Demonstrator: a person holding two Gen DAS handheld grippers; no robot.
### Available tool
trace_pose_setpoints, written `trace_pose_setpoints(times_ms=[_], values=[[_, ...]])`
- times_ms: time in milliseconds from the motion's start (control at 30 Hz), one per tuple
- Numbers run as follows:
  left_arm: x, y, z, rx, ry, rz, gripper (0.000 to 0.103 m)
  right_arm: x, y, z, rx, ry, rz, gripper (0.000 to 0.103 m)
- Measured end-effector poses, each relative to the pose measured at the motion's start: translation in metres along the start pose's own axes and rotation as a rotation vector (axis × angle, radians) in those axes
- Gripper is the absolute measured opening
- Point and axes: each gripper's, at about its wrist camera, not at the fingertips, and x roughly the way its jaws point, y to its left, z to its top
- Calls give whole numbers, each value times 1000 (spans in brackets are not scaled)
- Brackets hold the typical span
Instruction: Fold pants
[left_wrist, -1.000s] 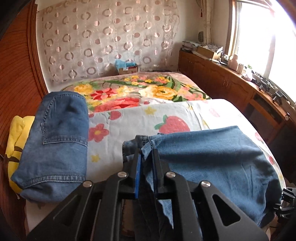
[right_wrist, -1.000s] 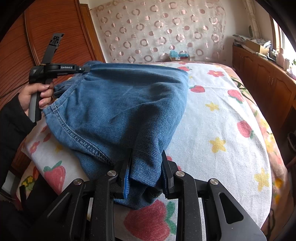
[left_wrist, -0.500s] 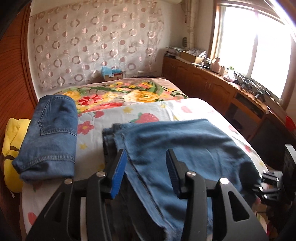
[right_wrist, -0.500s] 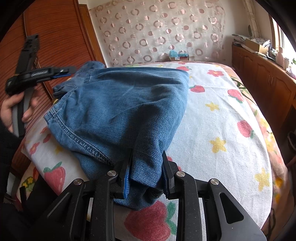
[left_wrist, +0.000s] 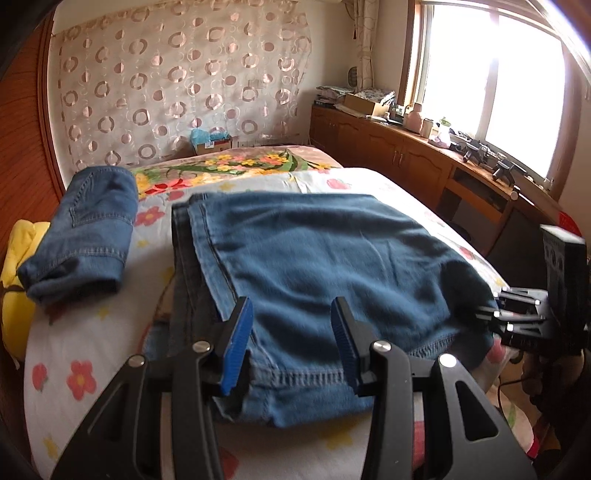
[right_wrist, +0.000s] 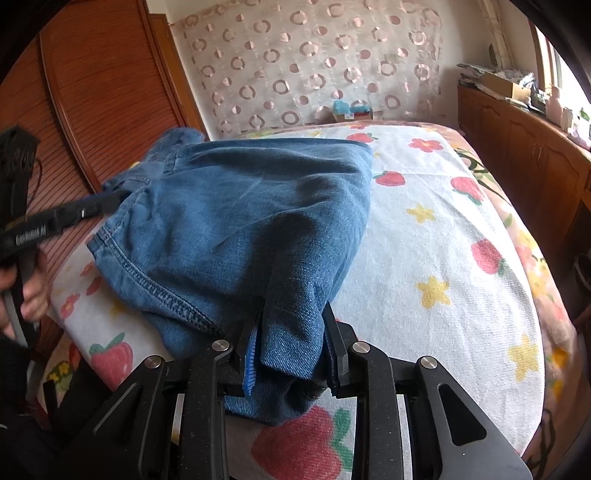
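Observation:
Blue denim pants (left_wrist: 325, 258) lie folded on the bed's fruit-print sheet (left_wrist: 92, 354). My left gripper (left_wrist: 291, 343) is open, its jaws either side of the near hem edge, not gripping it. My right gripper (right_wrist: 291, 347) is shut on a bunched corner of the same pants (right_wrist: 251, 221) at the bed's edge. It shows in the left wrist view (left_wrist: 517, 317) at the pants' right corner. The left gripper shows in the right wrist view (right_wrist: 74, 214) at the pants' far left edge.
A second folded pair of jeans (left_wrist: 88, 229) lies at the left of the bed on a yellow cushion (left_wrist: 18, 273). A wooden headboard (right_wrist: 96, 92) stands left. Wooden cabinets (left_wrist: 406, 162) with clutter run under the window at right. A small box (left_wrist: 210, 142) sits at the bed's far end.
My left gripper has opened and let go of the pants' edge, then drawn back a little. The pants have settled flat on the bed. The right gripper has kept its hold.

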Motion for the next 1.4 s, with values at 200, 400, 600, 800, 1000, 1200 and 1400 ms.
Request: trace_pose_setpoints(times_ms=[200, 400, 600, 800, 1000, 1200, 1400], values=[[4, -5, -15, 19, 15, 31, 43, 1, -6, 6, 50, -10, 14, 29], [11, 0, -23, 8, 33, 43, 42, 2, -11, 11, 99, -19, 34, 29], [17, 1, -30, 14, 38, 49, 42, -1, -11, 17, 117, -45, 39, 23], [21, 4, -35, 1, 38, 45, 42, -17, 1, 33, 100, -115, 54, 15], [9, 15, -34, -42, 25, 26, 42, -32, 29, 67, 52, -174, 126, 13], [-32, 41, -32, -86, -30, 52, 42, -27, 89, 105, -67, -201, 180, 12], [-68, 83, -45, -144, -71, 124, 42, 8, 159, 120, -185, -152, 243, 12]])
